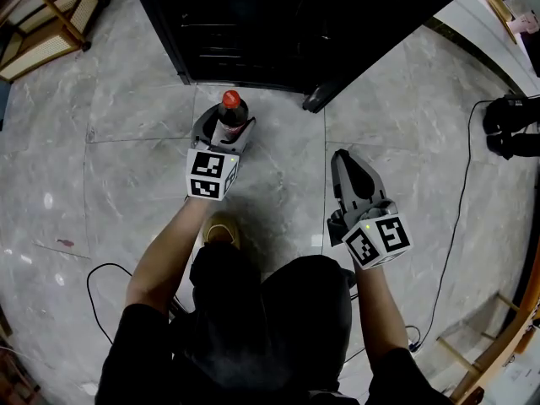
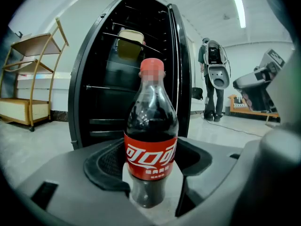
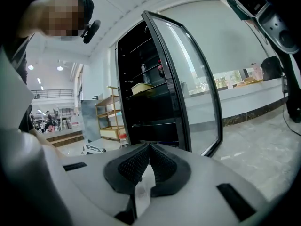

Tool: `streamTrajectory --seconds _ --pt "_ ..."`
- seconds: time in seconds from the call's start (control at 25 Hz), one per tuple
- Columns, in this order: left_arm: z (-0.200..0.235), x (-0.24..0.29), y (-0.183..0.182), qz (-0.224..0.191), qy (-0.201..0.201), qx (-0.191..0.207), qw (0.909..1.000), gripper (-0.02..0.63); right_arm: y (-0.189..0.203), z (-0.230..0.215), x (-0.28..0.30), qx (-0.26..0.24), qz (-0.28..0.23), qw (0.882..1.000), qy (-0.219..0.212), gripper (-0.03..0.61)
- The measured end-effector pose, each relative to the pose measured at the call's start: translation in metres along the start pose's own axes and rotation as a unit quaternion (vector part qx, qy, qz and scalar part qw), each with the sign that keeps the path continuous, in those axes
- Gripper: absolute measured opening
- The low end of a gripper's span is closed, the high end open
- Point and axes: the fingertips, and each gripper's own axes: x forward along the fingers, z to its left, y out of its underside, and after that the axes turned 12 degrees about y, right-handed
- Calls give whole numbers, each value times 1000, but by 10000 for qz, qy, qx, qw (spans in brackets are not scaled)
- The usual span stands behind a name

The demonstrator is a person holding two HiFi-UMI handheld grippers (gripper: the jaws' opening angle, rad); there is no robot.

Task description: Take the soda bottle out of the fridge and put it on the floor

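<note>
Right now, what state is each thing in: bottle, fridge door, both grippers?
fridge door: open.
soda bottle: upright, capped, outside the fridge; can't tell if it touches the floor.
left gripper: shut on the soda bottle.
right gripper: shut, empty.

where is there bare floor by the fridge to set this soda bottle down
Widest bare floor: left of the left hand-held gripper, between the wooden rack and the fridge. The strip between the soda bottle and the right hand-held gripper is bare too. More crowded on the right: fridge door, cable, black gear.
</note>
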Motion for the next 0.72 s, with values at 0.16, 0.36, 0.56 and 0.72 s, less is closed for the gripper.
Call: streamTrajectory --seconds 0.16,0.36,0.56,0.72 --pt "0 10 27 176 -11 87 9998 310 14 -2 4 -25 98 9999 -47 25" --pt "4 14 38 137 -160 97 9997 310 23 -10 6 52 173 9998 -5 25" --pt "1 15 38 94 -198 179 9996 310 28 -13 8 71 217 9997 -9 25" --pt "-1 12 39 19 -259 156 9995 310 32 -14 8 119 224 9997 2 25"
